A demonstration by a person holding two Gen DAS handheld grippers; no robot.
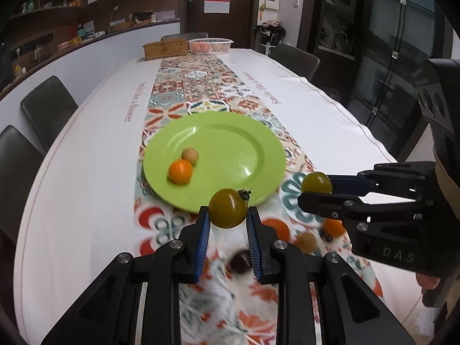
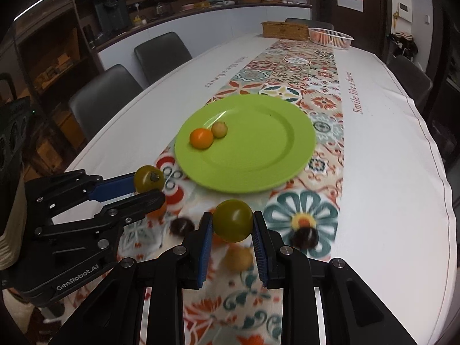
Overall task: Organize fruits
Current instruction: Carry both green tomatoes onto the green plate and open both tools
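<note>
The left gripper [image 1: 228, 215] pinches one green tomato [image 1: 228, 208] between its fingers, just off the plate [image 1: 230, 149] at 6 o'clock. The right gripper [image 2: 233, 224] clamps a second green tomato [image 2: 233, 220]. An orange fruit [image 1: 180, 171] and a tan fruit [image 1: 190, 155] touch at the plate's 9 o'clock, with more fruit blurred on the surface [image 1: 86, 187] below both grippers.

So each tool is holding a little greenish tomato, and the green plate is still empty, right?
Not quite. The green plate already holds two fruits: an orange tomato and a pale one beside it, seen clearly in the right wrist view. The rest is right: the left tool and the right tool each grip a greenish tomato.
</note>
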